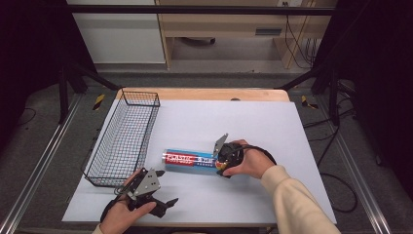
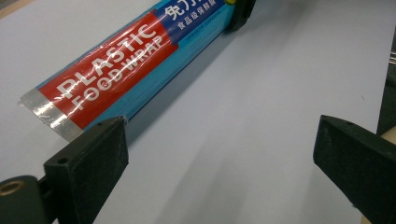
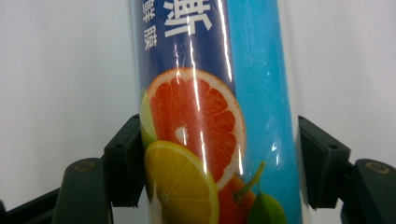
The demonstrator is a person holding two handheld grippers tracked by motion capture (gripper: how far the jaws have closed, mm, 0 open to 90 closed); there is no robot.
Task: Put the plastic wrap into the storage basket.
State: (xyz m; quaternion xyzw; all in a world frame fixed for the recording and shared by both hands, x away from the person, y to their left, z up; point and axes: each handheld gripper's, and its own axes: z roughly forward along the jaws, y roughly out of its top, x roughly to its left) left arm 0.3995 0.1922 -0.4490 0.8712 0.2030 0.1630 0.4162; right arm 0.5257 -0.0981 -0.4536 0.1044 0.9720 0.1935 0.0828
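Here, in the high view, a roll of plastic food wrap (image 1: 190, 161) lies on its side near the middle of the table (image 1: 253, 126), which is covered by a pale sheet. The right hand-held gripper (image 1: 220, 162) sits at the roll's right end, with the person's right hand (image 1: 251, 163) wrapped around its body and a cream sleeve (image 1: 297, 204) running off toward the bottom edge. A black wire basket (image 1: 124, 139) stands to the left of the roll, close but apart from it. The left hand-held gripper (image 1: 168, 202) rests low at the near edge of the table, below the basket's near end and well short of the roll.

In the left gripper view, the left hand-held gripper (image 2: 224, 154) has its jaws spread wide with nothing but the pale sheet between them. The roll (image 2: 126, 70) lies ahead and to the left (its red panel reads "PLASTIC FOOD WRAP"), and its silver end comes just beside the left jaw; whether they touch I cannot tell.

In the right gripper view, the right hand-held gripper (image 3: 219, 161) is clamped on the roll (image 3: 210, 116), one black pad pressed against each side of it. The wrapper here shows printed citrus slices on blue, and the roll runs straight away from the camera between the jaws
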